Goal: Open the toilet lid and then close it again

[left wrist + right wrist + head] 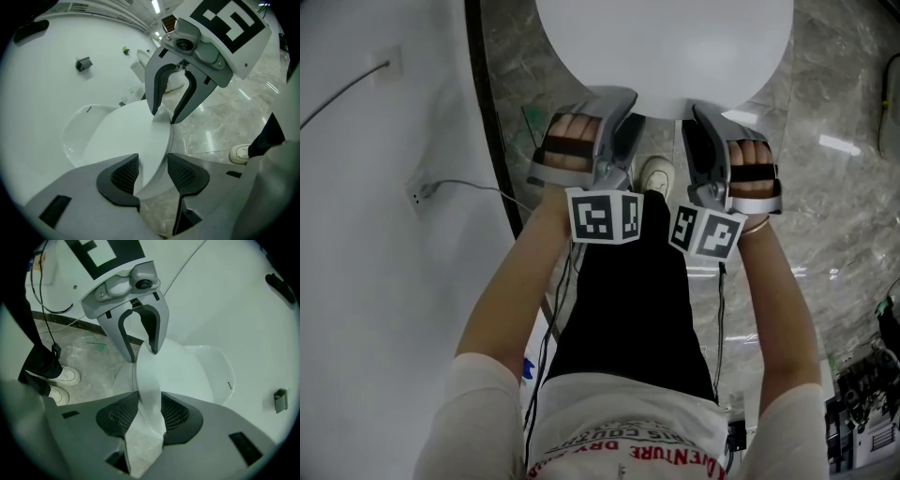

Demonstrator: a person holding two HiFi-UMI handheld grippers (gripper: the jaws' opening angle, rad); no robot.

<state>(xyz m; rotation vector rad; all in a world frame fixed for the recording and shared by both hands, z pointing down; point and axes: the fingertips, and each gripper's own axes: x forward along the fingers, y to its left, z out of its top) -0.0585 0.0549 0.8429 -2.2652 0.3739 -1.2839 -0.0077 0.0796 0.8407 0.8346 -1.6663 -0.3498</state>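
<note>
In the head view, one white toilet lid (pixel 666 47) lies down flat, and two tools, the left tool (pixel 619 101) and the right tool (pixel 701 114), sit side by side at its front edge. In the left gripper view, the left tool (pixel 152 172) is wide open, and the lid's edge sits between its pads but is not squeezed. In the right gripper view, the right tool (pixel 150 416) is open too and holds nothing. I think the lid is either about to be lifted or is already back down, and to lift it both tools must squeeze the edge and go up together.
</note>
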